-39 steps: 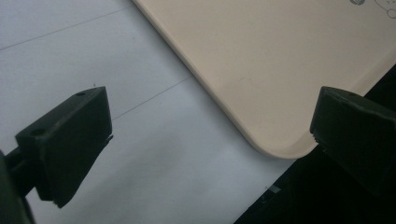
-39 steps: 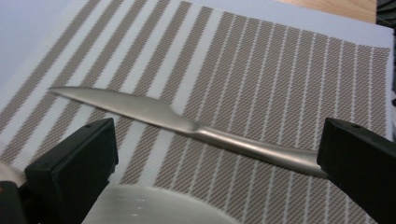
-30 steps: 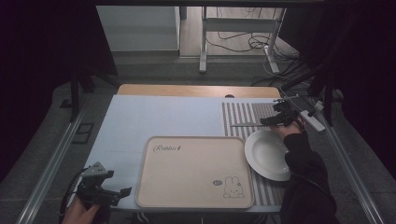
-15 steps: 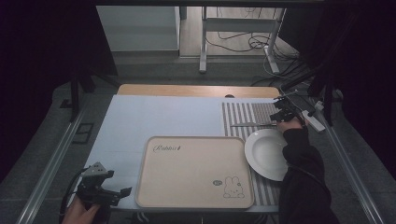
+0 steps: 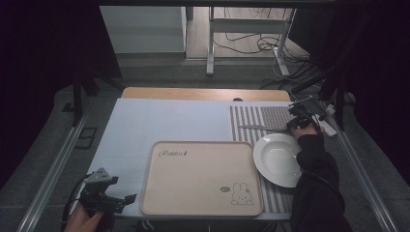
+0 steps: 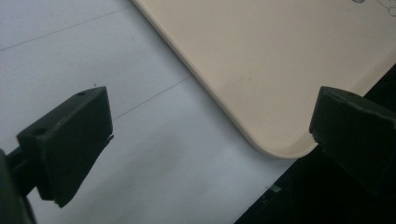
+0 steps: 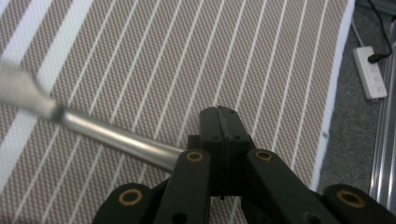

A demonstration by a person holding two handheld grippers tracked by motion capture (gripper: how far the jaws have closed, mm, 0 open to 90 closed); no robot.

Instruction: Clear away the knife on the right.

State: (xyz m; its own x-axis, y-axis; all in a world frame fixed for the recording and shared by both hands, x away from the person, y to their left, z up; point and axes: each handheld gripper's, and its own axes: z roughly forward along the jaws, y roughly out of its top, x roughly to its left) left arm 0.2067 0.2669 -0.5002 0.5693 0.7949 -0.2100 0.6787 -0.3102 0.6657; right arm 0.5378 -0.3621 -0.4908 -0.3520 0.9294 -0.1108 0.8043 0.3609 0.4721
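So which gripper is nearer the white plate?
Right. The right gripper sits just beyond the white plate's far rim, shut on a metal utensil; the left gripper waits across the tray.

My right gripper (image 5: 296, 122) sits out at the far right, arm in a dark sleeve (image 5: 316, 188) stretched forward, jaws just snapped closed, pads pressed flat together with a metal handle (image 7: 116, 137) clamped at their base. My left gripper (image 5: 107, 199) hangs low at the near left corner, hand (image 5: 84, 221) under it, jaws spread wide apart with nothing between them, pointing level toward the right.
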